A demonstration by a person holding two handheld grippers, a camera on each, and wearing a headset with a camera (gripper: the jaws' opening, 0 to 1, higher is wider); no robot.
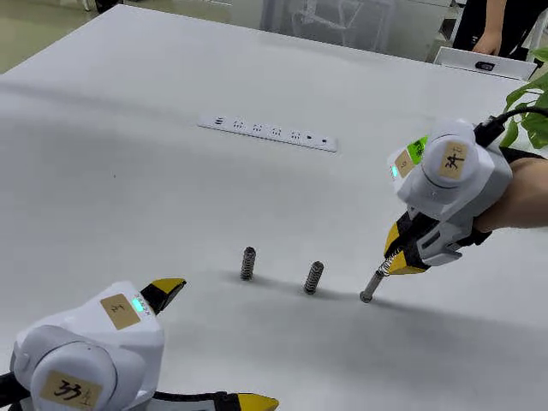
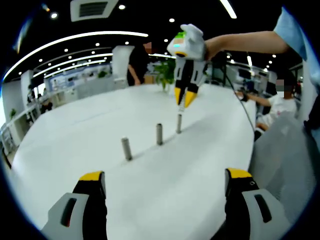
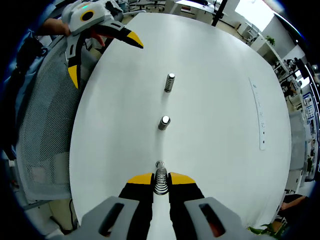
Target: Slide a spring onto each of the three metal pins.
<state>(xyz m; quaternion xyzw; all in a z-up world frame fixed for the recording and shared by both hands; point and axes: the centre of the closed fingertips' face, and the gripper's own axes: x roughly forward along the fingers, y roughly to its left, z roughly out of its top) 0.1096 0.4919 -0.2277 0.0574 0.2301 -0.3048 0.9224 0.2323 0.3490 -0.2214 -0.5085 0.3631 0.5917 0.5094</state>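
Your right hand-held gripper [image 3: 161,178] is clamped on a spring [image 3: 160,184], low in the centre of the right gripper view, with the coil pinched between the two yellow-tipped jaws. The spring's far end meets the top of the bare pin [image 3: 159,164] just beyond the jaws. How far it has gone over the pin you cannot tell.

In the head view the same right hand-held gripper [image 1: 401,255] sits at the right of the frame. It angles down and left, with the spring [image 1: 387,265] at the upper end of the bare pin [image 1: 372,287]. The pin leans in this view, and its foot is on the white tabletop [image 1: 128,171].

Left of it along the same row stand the middle pin [image 1: 314,276] and the left pin [image 1: 248,263], both upright and each with a spring of its own around it.

Your left hand-held gripper [image 1: 212,344] is in the lower left corner with its jaws wide apart, holding nothing, well apart from the pins.

A white power strip [image 1: 268,133] lies flat above the centre of the frame. Leaves of a plant [image 1: 533,107] show at the right edge.
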